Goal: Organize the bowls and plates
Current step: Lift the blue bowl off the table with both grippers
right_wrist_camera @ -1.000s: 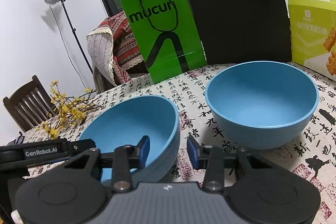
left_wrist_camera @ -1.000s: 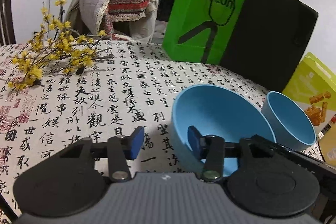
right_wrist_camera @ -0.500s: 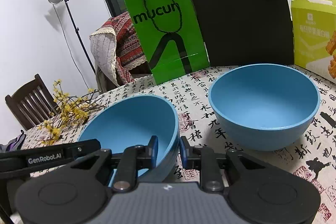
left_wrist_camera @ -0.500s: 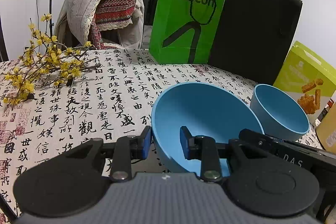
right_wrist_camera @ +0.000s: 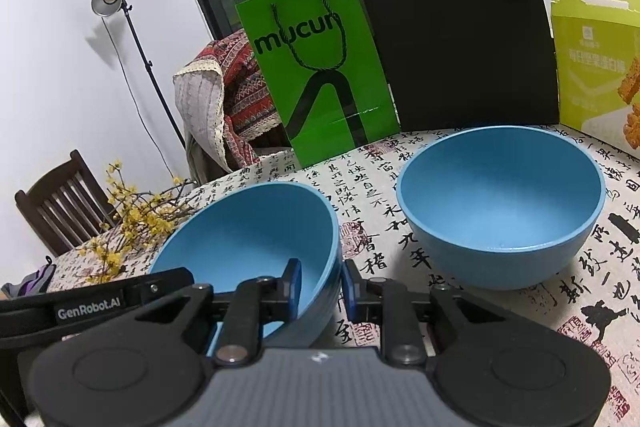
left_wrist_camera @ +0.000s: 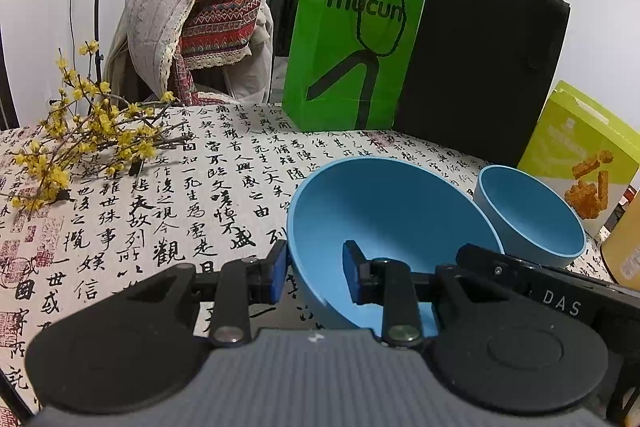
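Two blue bowls stand on the calligraphy-print tablecloth (left_wrist_camera: 168, 211). The near blue bowl (left_wrist_camera: 384, 223) (right_wrist_camera: 248, 239) is held from both sides. My left gripper (left_wrist_camera: 315, 275) is shut on its left rim, one pad outside the wall and one inside. My right gripper (right_wrist_camera: 321, 287) is shut on its right rim in the same way. Each gripper's black body shows at the edge of the other's view. The second blue bowl (left_wrist_camera: 528, 215) (right_wrist_camera: 500, 199) sits empty and upright just to the right, apart from both grippers.
A green paper bag (left_wrist_camera: 352, 43) and a black paper bag (left_wrist_camera: 480, 67) stand at the back. A yellow-green snack box (left_wrist_camera: 580, 155) is at the right. Yellow flower branches (left_wrist_camera: 80, 139) lie at the left. A chair draped with patterned cloth (left_wrist_camera: 200, 27) stands behind the table.
Both grippers' jaws have closed from wider apart onto the near bowl's rim, left side and right side. The left wrist view has rolled a little.
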Motion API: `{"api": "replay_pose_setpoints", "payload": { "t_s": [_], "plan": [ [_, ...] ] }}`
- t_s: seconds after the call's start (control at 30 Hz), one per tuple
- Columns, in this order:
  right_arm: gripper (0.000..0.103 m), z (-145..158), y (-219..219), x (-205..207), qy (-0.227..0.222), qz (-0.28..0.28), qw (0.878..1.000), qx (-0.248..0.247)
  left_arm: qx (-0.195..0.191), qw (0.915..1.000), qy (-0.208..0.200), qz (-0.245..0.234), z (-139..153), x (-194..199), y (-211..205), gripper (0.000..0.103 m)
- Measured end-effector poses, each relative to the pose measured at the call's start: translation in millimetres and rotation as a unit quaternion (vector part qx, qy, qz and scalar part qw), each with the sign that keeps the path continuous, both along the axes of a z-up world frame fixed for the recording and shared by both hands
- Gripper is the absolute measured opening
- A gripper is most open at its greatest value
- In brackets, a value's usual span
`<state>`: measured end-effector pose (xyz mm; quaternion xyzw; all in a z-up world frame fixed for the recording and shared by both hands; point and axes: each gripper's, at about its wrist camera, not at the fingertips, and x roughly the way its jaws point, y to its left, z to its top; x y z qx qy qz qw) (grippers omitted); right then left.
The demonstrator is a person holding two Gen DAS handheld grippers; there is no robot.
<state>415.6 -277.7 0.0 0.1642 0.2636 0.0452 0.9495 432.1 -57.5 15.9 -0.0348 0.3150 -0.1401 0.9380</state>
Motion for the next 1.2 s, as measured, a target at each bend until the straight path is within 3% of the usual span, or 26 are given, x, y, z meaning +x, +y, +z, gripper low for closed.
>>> {"api": "replay_pose_setpoints", "payload": {
  "t_s": [1.2],
  "plan": [
    [0.021, 31.2, -8.7, -42.8, -0.050, -0.015, 0.998, 0.039, 0.010, 0.9972, -0.074, 0.002, 34.4, -38.5, -11.3, 0.030]
  ]
}}
